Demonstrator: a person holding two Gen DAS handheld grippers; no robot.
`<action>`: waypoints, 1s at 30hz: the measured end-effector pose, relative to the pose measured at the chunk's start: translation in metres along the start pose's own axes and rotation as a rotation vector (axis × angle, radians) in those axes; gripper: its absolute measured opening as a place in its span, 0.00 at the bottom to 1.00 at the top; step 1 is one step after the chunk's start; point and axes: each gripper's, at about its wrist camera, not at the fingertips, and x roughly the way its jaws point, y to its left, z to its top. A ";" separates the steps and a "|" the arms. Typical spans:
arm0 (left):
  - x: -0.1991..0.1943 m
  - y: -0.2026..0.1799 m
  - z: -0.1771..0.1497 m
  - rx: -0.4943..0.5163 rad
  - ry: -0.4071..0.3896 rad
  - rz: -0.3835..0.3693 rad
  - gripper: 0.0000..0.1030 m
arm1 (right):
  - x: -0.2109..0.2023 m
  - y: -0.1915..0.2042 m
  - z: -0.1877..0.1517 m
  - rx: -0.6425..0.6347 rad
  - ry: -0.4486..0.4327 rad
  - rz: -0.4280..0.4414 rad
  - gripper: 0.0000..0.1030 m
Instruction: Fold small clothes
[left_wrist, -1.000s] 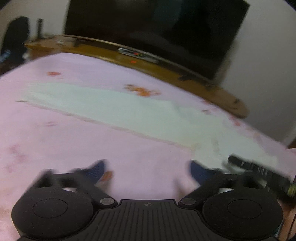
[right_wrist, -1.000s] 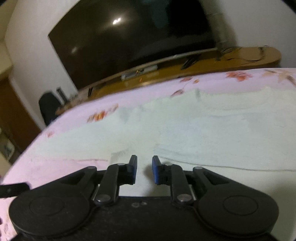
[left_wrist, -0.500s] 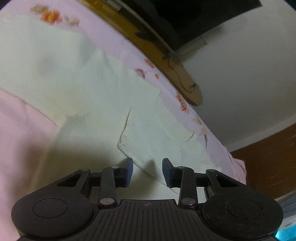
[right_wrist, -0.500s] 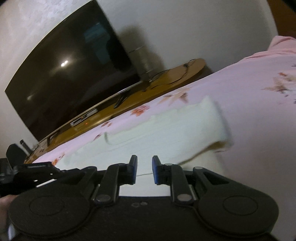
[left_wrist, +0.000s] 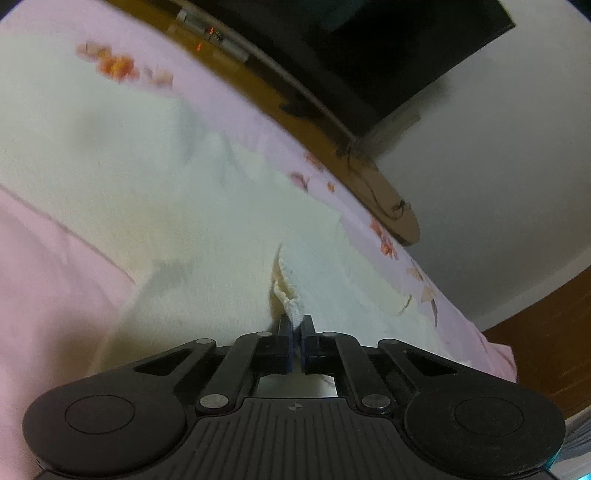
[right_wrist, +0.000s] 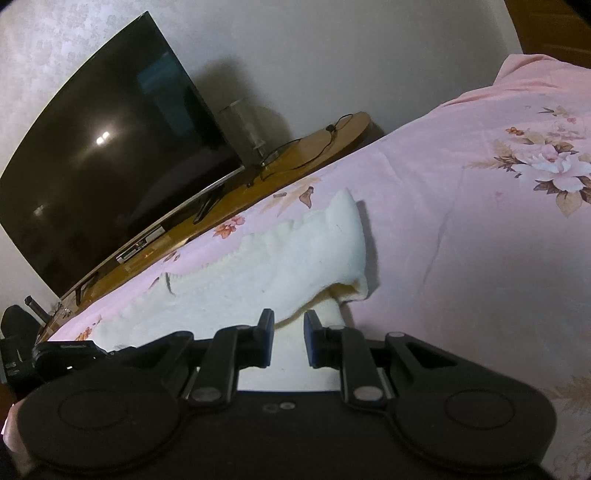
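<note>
Pink floral bedsheet (right_wrist: 461, 229) carries the cream garment (left_wrist: 192, 236); beyond, a television (right_wrist: 103, 166) on a wooden stand (right_wrist: 314, 147). Left gripper (left_wrist: 296, 325) clamps the garment's edge; right gripper (right_wrist: 288, 321) fingers stand apart over it.

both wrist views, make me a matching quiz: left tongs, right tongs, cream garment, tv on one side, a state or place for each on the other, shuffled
1. left tongs
2. right tongs
3. cream garment
4. tv

a. on the wooden stand by the wall
b. open, nothing pinched
c. spread on the pink floral sheet
d. shut on a fabric edge

Pairs: 1-d, 2-b, 3-c, 4-a
</note>
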 end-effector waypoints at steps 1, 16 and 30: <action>-0.005 0.000 0.003 0.005 -0.008 -0.006 0.03 | 0.000 0.001 0.000 -0.003 0.002 0.002 0.18; -0.031 0.035 0.021 0.045 -0.045 0.064 0.03 | 0.012 -0.015 0.004 -0.001 0.025 -0.056 0.19; -0.024 0.042 0.024 0.051 -0.038 0.080 0.03 | 0.028 -0.021 0.013 0.016 0.015 -0.047 0.19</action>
